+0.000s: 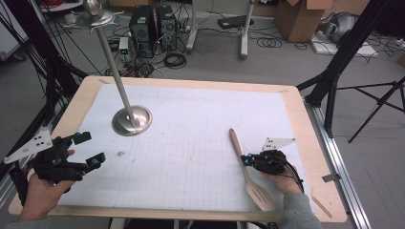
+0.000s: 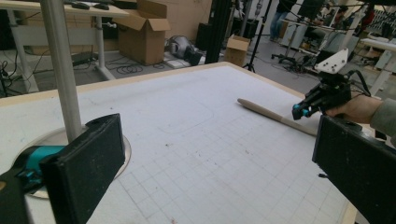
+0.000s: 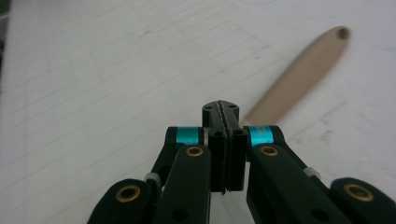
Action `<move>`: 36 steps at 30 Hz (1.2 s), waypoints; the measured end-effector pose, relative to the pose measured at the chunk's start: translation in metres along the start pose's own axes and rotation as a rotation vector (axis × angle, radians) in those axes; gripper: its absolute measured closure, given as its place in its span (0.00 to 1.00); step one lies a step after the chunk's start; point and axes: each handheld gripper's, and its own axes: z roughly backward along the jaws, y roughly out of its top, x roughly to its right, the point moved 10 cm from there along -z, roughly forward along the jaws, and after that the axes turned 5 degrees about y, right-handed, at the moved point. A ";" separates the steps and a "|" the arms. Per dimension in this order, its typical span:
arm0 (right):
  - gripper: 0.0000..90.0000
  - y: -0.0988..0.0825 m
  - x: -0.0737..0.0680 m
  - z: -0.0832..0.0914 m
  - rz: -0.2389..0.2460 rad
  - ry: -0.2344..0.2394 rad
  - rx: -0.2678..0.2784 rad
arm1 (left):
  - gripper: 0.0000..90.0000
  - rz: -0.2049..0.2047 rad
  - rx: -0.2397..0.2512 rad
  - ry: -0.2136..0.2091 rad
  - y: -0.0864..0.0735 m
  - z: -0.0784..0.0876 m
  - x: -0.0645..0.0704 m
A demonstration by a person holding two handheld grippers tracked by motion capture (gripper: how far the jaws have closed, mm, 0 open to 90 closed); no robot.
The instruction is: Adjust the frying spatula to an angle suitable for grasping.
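Observation:
A wooden slotted spatula (image 1: 251,183) lies on the white gridded mat (image 1: 191,143), handle toward the far side, slotted head near the front edge. My right gripper (image 1: 245,160) sits right at the middle of its handle. In the right gripper view its jaws (image 3: 219,112) press flat together with nothing seen between them, and the handle (image 3: 303,70) runs on beyond the tips. My left gripper (image 1: 89,150) rests at the table's left, jaws wide apart and empty. Its own view (image 2: 210,163) looks across the mat at the spatula (image 2: 266,112) and the right gripper (image 2: 299,111).
A metal stand with a round base (image 1: 132,120) and a tall leaning pole (image 1: 112,62) stands at the mat's left rear, close ahead of the left gripper (image 2: 60,70). The wooden table rim (image 1: 315,143) frames the mat. Cables, computers and boxes lie on the floor beyond.

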 end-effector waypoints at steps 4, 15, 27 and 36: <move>1.00 0.001 0.014 -0.002 -0.014 -0.023 0.009 | 0.03 -0.005 -0.001 0.002 0.000 0.002 0.002; 1.00 -0.006 0.031 -0.011 -0.015 -0.084 -0.071 | 0.03 -0.004 -0.005 0.015 -0.003 0.007 0.000; 1.00 0.004 0.028 -0.024 0.017 -0.079 -0.087 | 0.03 -0.002 -0.013 0.020 -0.005 0.008 -0.002; 1.00 0.010 0.024 -0.035 0.043 -0.076 -0.122 | 0.03 -0.002 -0.013 0.022 -0.006 0.008 -0.002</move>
